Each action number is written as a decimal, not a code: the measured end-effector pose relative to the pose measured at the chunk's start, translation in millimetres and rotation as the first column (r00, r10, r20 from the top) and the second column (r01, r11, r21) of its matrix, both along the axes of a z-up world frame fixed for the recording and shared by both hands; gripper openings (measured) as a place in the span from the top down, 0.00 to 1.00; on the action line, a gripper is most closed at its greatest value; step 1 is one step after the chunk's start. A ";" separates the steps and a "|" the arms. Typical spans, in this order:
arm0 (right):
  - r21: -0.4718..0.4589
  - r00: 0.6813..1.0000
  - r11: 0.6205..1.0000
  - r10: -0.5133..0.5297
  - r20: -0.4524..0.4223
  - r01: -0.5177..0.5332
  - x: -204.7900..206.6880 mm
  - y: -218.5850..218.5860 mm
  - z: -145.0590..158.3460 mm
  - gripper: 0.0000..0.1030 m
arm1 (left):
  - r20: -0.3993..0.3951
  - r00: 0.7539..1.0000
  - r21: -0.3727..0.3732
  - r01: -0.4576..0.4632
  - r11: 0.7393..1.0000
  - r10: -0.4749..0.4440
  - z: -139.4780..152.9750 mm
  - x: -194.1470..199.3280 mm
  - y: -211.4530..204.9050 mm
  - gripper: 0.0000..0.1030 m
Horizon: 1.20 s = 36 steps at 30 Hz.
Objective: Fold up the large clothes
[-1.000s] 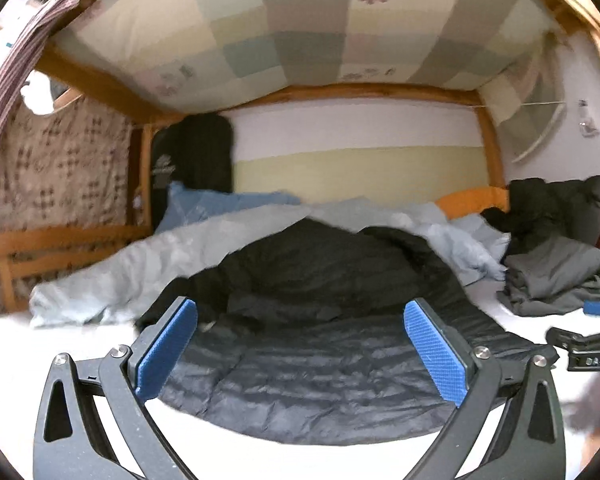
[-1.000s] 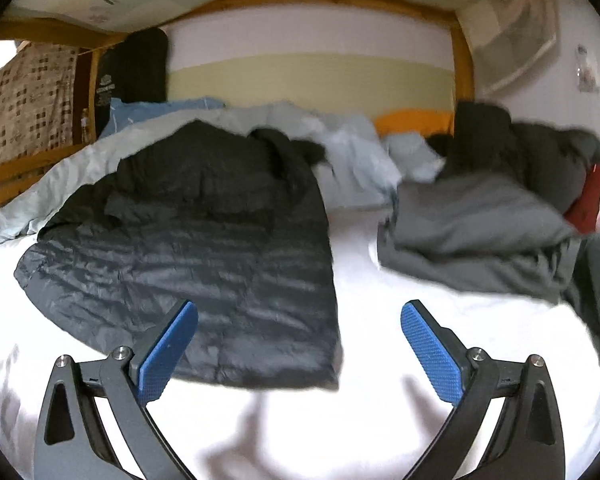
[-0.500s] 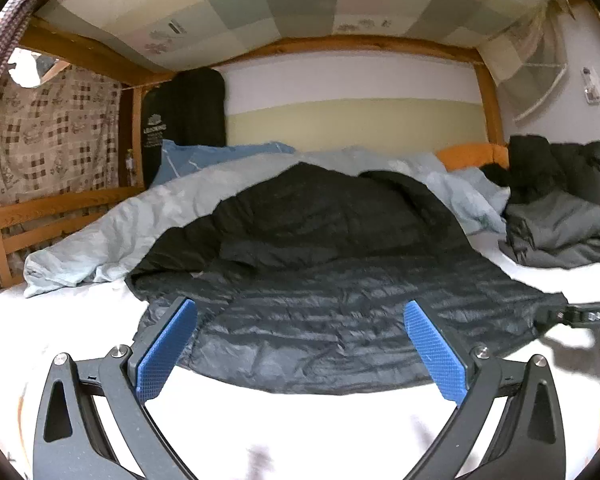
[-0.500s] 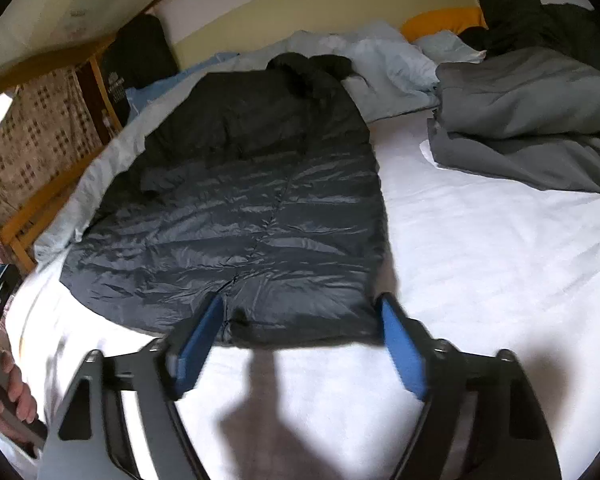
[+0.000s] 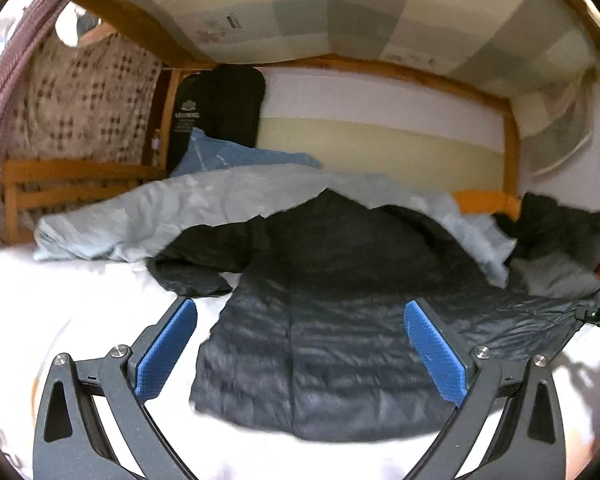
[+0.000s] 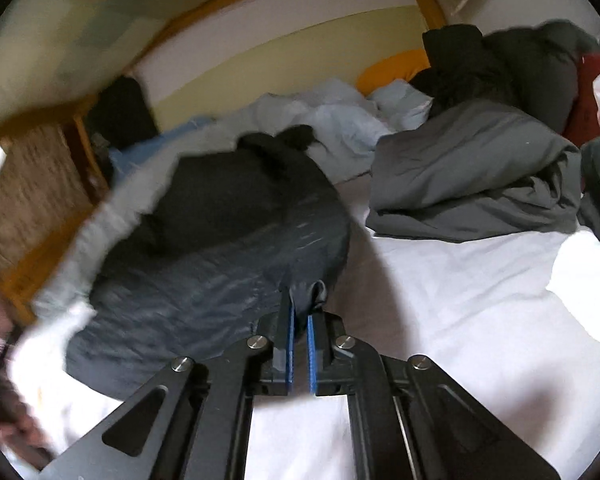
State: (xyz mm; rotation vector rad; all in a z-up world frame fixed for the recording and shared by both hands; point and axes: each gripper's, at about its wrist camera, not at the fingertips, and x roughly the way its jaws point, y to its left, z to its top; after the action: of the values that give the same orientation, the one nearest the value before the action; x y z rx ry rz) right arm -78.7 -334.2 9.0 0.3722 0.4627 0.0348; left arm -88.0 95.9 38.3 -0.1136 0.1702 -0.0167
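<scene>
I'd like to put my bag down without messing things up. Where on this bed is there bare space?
The white sheet is bare between the dark puffer jacket and the grey folded garment, and toward the near edge. Another bare patch lies left of the jacket, below the light blue duvet. The far right corner is crowded with piled dark clothes.

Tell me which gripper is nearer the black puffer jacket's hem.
Right. The right gripper is shut on the black puffer jacket's hem corner, pinching the fabric. The left gripper is open, with the hem lying between its fingers, not gripped.
</scene>
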 end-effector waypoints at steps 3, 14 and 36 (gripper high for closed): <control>-0.098 0.999 0.994 -0.037 0.006 0.038 -17.2 0.2 5.4 0.94 | -0.076 0.993 0.043 -0.087 0.995 0.090 -7.3 9.3 5.3 0.00; -0.114 0.992 0.992 -0.067 -0.103 0.056 -1.9 -2.9 -18.7 0.94 | -0.447 0.890 -0.176 -0.191 0.966 0.094 -91.8 47.1 54.8 0.07; -0.287 0.996 0.957 0.066 0.063 -0.045 -95.4 39.2 57.4 0.94 | -0.219 0.937 0.138 -0.248 0.959 0.273 64.8 -4.1 38.5 0.97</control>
State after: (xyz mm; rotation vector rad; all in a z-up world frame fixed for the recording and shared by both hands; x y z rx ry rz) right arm -174.0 -295.0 66.3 0.0734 0.3999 0.0352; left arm -92.1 134.4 103.1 -0.0286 0.3925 0.2725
